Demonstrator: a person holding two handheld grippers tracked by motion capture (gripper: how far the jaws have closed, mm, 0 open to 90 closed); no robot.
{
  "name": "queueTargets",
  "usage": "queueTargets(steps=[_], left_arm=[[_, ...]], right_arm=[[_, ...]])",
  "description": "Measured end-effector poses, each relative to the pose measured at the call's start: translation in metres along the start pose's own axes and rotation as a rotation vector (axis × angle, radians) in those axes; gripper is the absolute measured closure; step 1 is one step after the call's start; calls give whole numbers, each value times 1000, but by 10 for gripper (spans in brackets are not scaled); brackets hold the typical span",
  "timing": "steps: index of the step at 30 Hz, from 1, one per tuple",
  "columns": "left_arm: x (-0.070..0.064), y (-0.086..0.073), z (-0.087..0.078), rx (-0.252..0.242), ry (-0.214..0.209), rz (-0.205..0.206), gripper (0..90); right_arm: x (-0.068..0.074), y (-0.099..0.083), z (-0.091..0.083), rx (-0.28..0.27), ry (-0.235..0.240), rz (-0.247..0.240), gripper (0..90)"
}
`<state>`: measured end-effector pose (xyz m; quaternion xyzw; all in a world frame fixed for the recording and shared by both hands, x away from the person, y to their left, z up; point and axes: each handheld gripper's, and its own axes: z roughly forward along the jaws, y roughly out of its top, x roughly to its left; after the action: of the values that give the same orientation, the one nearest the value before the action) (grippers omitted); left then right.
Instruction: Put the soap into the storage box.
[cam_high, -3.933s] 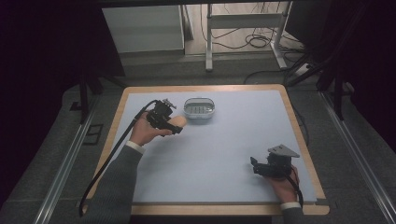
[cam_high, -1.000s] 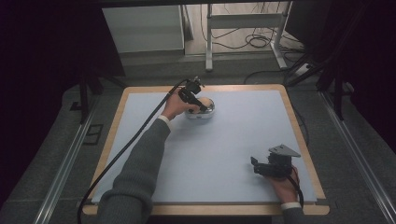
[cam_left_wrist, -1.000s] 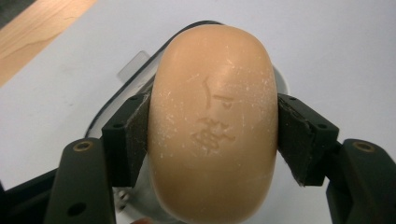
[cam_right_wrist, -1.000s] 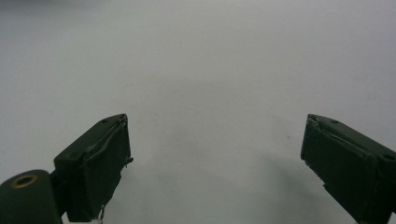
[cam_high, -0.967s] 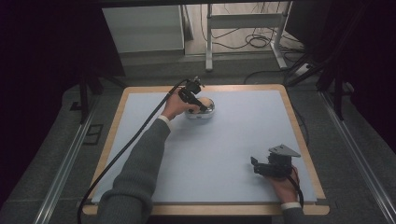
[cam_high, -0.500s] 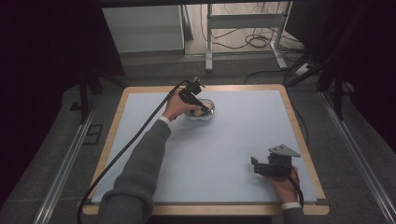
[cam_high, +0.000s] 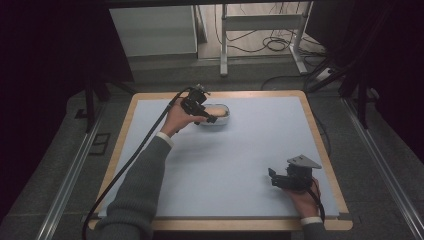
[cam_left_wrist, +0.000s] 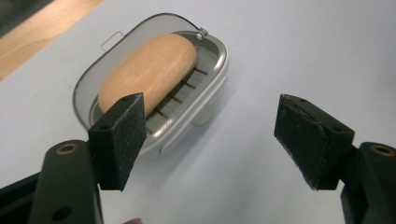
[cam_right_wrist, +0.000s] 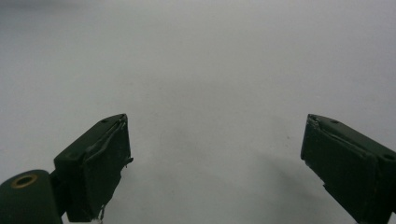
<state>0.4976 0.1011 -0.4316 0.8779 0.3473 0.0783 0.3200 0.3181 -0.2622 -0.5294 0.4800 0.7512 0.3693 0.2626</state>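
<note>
The person wears dark grey sleeves with white cuffs. The black left gripper (cam_left_wrist: 210, 140) has square, rough foam pads (cam_left_wrist: 122, 140), brass-ringed holes in its arms, and a black cable behind. The black right gripper (cam_right_wrist: 215, 163) carries a grey three-cornered plate (cam_high: 303, 162) on top.

In the high view, the soap dish (cam_high: 220, 116) is sitting upper centre on the table (cam_high: 250, 150), with the soap (cam_high: 216, 110) lying in it. The left gripper (cam_high: 207, 117) is hovering at its left edge, while the right gripper (cam_high: 272, 177) is resting at lower right, well apart.
</note>
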Motion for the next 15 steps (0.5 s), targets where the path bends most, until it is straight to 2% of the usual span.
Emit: queueTargets(steps=[1, 6, 7, 10, 11, 12, 13, 14, 15], left_arm=[[0, 0, 0, 0, 0, 0, 258], [-12, -27, -17, -34, 15, 9, 255], [-12, -27, -17, -34, 15, 9, 254], [-19, -47, -29, -47, 21, 4, 248], [-19, -47, -29, -47, 21, 4, 245], [-22, -58, -35, -55, 26, 5, 245], [-22, -58, -35, -55, 26, 5, 244], [-26, -68, -41, -56, 22, 4, 243], [-26, -68, -41, -56, 22, 4, 242]], right_arm=[[0, 0, 0, 0, 0, 0, 85], [0, 0, 0, -3, 6, -2, 85], [0, 0, 0, -3, 6, -2, 85], [0, 0, -1, -8, 7, 0, 85], [0, 0, -1, -8, 9, 0, 85], [0, 0, -1, -9, 7, -1, 85], [0, 0, -1, -9, 9, -1, 85], [0, 0, -1, -11, 7, 0, 85], [0, 0, -1, -11, 7, 0, 85]])
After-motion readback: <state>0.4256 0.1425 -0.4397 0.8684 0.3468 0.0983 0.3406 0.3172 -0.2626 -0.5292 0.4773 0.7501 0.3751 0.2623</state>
